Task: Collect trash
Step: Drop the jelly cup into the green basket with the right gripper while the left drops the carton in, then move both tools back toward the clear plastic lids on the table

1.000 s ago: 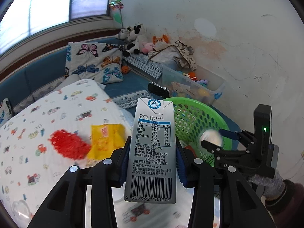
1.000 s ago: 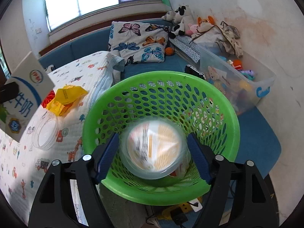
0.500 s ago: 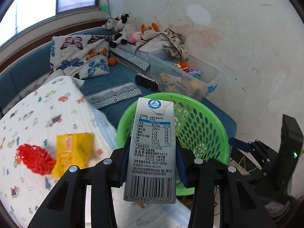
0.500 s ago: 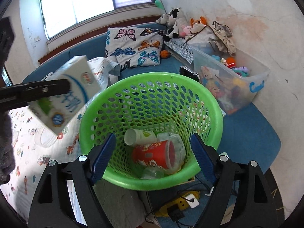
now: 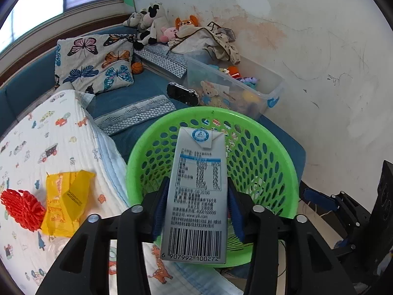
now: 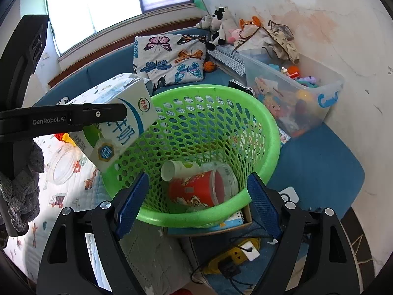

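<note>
Left tool (image 5: 195, 211) jaws just widening, milk carton (image 5: 196, 196) loose between them; right tool (image 6: 196, 206) apart, empty. Keep carton over basket (image 5: 282, 152) middle, open fully.

— Can you tell whether your left gripper (image 5: 195, 209) presses the milk carton (image 5: 196, 191)?
— No; the carton hides both pads' faces.
— Inside the green basket (image 6: 267, 123)?
— Its near rim hides the red cup's (image 6: 194, 191) base, and your right gripper (image 6: 196, 206) fingers run off the picture's bottom edge.
</note>
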